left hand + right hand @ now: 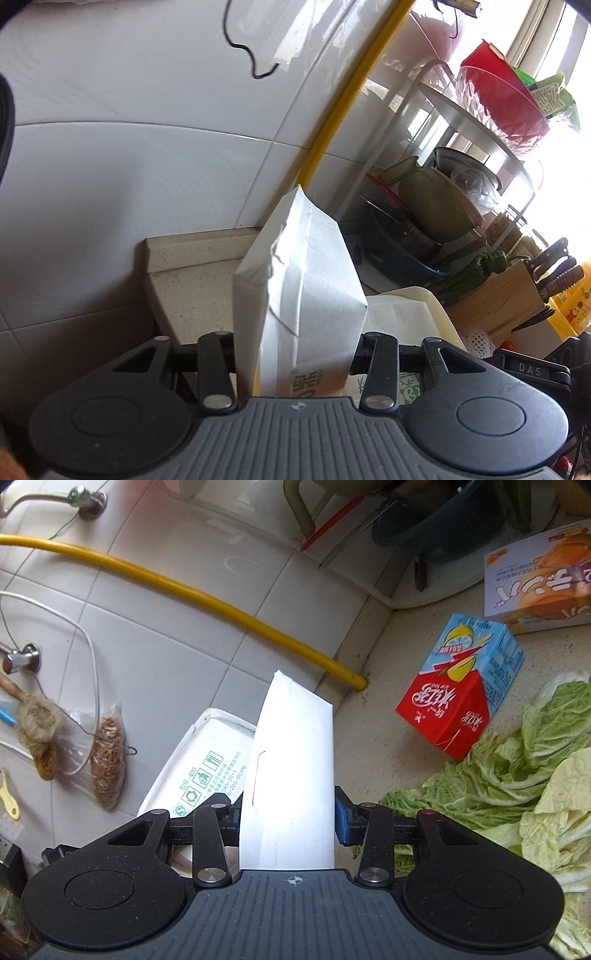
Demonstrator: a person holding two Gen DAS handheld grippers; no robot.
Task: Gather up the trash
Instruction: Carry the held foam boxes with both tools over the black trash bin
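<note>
White paper fills both views, so begin on your left: the left gripper [295, 354] has its jaws partly closed on a folded white carton [299, 280] with green print near its base, and the carton stands up out of the grip, leaning toward the tiled wall [129, 166]. Keep that squeeze as it is; the carton looks creased and light, so more pressure would probably only crush it. Behind it lies the counter [192, 273], and past that a crowded rack [480, 122] with a red bowl [502, 96] and a knife block [498, 299]; swing clear of those as you carry. Moving right, the right gripper [288, 823] is closed about as far on a plain white box [291, 775], its blue pad pressed to the box's right edge, and a printed white bag [195, 771] lies just beyond its left finger. Both pieces of trash are in your grip, so the step in hand seems to be carrying them off to wherever the trash goes; no bin shows in either view, so find it before you commit to a path. Hold both pieces upright and move them evenly, since tall, thin card can twist out of a side grip. Further right, a red and blue drink carton [461, 690] lies tipped on the counter [388, 738] beside cabbage leaves [517, 775], with a snack box [539, 579] behind; those look like your next pickups.
</note>
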